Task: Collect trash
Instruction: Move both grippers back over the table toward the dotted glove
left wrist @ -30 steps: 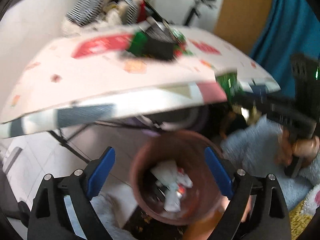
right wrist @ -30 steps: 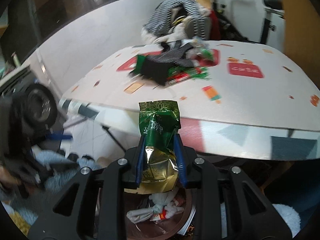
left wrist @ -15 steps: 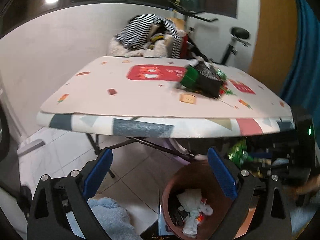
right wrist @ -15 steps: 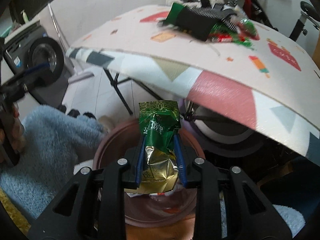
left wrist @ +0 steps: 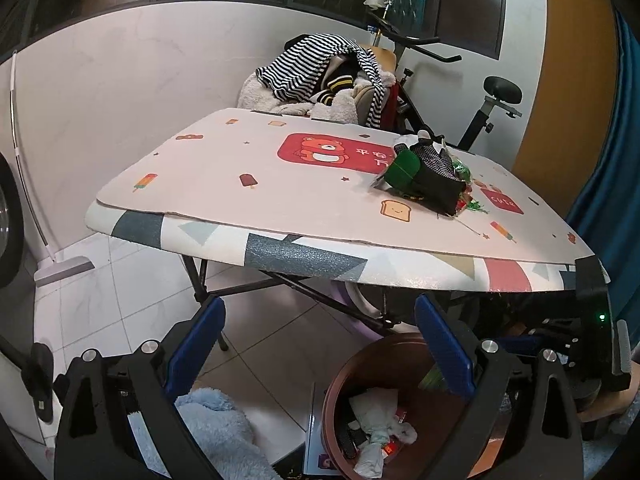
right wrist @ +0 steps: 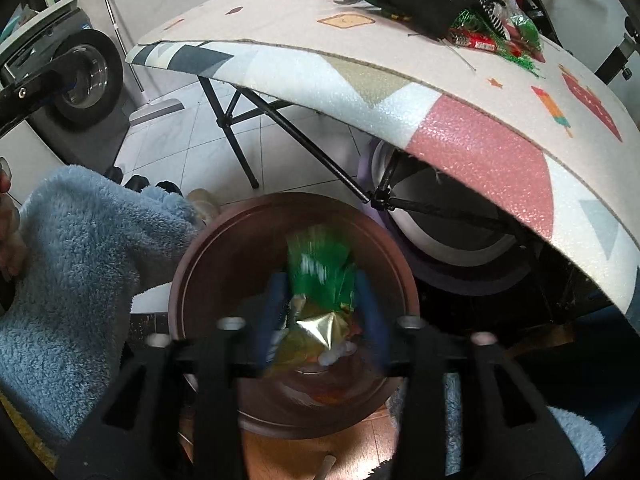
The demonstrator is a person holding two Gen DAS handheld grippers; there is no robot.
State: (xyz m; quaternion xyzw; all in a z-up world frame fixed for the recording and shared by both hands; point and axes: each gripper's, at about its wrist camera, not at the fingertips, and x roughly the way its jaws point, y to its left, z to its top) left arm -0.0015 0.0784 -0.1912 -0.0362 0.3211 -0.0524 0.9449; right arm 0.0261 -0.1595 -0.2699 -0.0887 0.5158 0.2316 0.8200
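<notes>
One green and gold wrapper (right wrist: 320,280) sits loose between the just-opened fingers of the right gripper (right wrist: 320,312), above the brown bin (right wrist: 188,280). It may snag on a finger or drift past the rim. Left gripper (left wrist: 320,344) hangs wide, empty; more trash (left wrist: 424,176) waits near the desk (left wrist: 240,184) far right corner.

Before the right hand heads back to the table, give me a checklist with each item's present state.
1. Right gripper jaws opening over the brown bin: ok.
2. Green and gold wrapper free of the pads: cannot tell, blurred.
3. Wrapper above the bin's mouth: ok.
4. Left gripper open, empty: ok.
5. More trash left in the pile on the table: ok.
6. Bin has room: ok.
</notes>
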